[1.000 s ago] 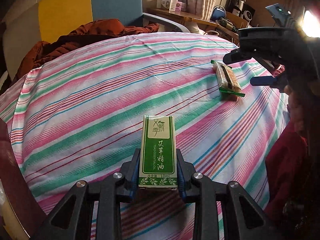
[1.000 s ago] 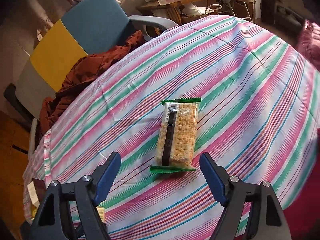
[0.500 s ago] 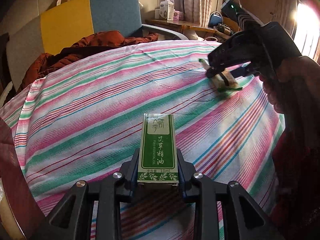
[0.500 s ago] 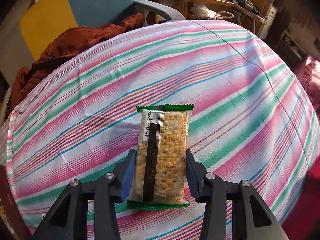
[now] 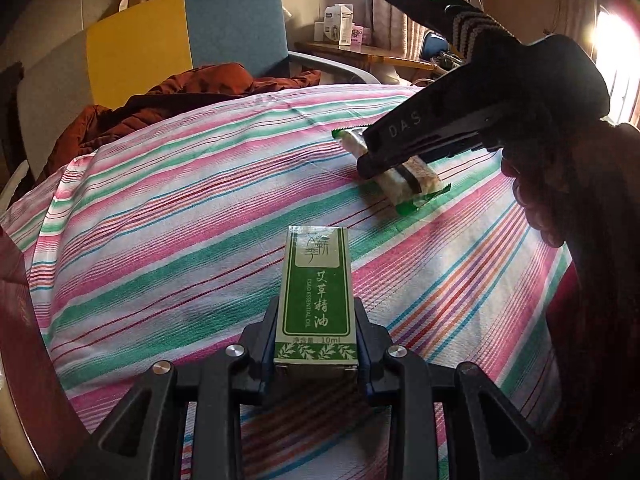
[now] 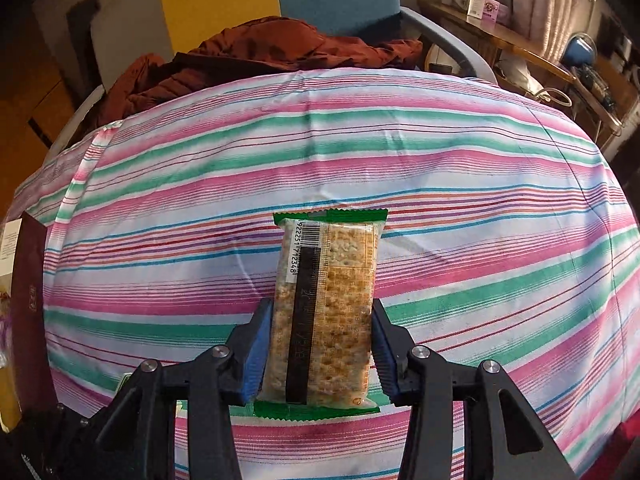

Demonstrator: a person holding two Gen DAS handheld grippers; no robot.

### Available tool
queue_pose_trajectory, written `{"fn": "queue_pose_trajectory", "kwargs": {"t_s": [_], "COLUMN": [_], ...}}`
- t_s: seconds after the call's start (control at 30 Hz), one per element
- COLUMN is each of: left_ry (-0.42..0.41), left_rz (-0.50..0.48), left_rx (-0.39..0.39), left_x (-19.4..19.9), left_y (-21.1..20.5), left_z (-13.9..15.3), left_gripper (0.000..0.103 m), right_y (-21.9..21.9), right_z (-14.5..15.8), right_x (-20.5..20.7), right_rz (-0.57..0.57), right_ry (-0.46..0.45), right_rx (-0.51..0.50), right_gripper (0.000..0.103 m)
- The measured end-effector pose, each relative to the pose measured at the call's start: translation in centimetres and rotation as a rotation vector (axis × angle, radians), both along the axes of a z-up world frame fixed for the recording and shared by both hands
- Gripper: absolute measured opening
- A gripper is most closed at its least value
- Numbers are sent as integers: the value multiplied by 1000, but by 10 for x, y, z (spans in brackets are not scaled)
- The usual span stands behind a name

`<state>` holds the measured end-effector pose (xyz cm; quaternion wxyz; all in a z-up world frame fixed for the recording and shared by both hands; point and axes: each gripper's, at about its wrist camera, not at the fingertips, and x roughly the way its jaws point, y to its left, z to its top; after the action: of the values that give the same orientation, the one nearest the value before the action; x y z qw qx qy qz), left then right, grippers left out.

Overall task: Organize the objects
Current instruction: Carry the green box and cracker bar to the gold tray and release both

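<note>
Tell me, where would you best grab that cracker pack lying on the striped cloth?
Across its two long edges, near one end, coming from above. The cracker pack lies flat on the cloth, long and narrow, so its width fits between the pads; the crimped green ends look too thin to pinch well. The right tool already holds it that way, having just closed on it.

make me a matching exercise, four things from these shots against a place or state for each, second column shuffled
Things
1. green box
2. cracker pack
3. brown jacket
4. chair

Places or states
A. heaped at the far edge of the table
B. blue and yellow, behind the table
C. clamped in the left gripper
D. clamped in the right gripper

Pairs: 1-C, 2-D, 3-A, 4-B
</note>
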<state>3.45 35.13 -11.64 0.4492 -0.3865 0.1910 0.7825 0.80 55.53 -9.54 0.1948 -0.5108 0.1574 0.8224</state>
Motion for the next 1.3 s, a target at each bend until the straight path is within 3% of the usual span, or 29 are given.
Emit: {"fn": "queue_pose_trajectory", "kwargs": {"t_s": [0.57, 0.77, 1.3], "left_ry": [15, 12, 10], "left_rz": [-7, -19, 35], "left_rx": [-38, -7, 74], "left_x": [4, 16, 28], "left_y": [2, -18, -88], "left_z": [2, 28, 75], "left_gripper": [31, 30, 31], "right_y": [-21, -49, -91], "right_z": [-10, -9, -12], "right_x": [-11, -16, -18], "right_rz": [103, 233, 367], "right_ry": [-28, -20, -38], "right_rx": [14, 22, 62], "right_gripper": [47, 47, 47]}}
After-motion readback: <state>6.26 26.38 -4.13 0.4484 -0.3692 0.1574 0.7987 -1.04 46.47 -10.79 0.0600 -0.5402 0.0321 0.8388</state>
